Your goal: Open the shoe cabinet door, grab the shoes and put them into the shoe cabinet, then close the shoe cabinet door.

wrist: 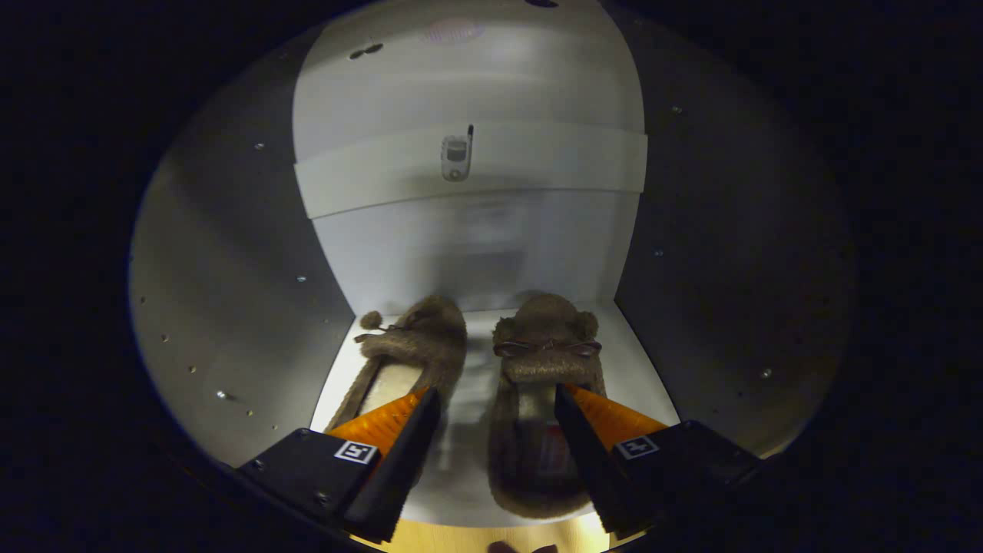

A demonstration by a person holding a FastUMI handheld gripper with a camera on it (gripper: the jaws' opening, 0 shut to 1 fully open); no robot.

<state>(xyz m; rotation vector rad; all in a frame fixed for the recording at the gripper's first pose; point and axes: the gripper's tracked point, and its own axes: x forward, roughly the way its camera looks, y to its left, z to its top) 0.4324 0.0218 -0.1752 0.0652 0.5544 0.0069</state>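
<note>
Tongs (498,418) spread wide, pinching nothing, over both slippers (541,384) on cabinet shelf (641,357); risk: pulling back, right finger may snag right slipper & drag it w/ it

Gripper (498,403) jaws apart, empty

Two fuzzy brown shoes (476,384) lie side by side on the white floor of the shoe cabinet (468,253), low in the middle of the frame. Their toes point at the back wall. Each has a small bow.
</note>
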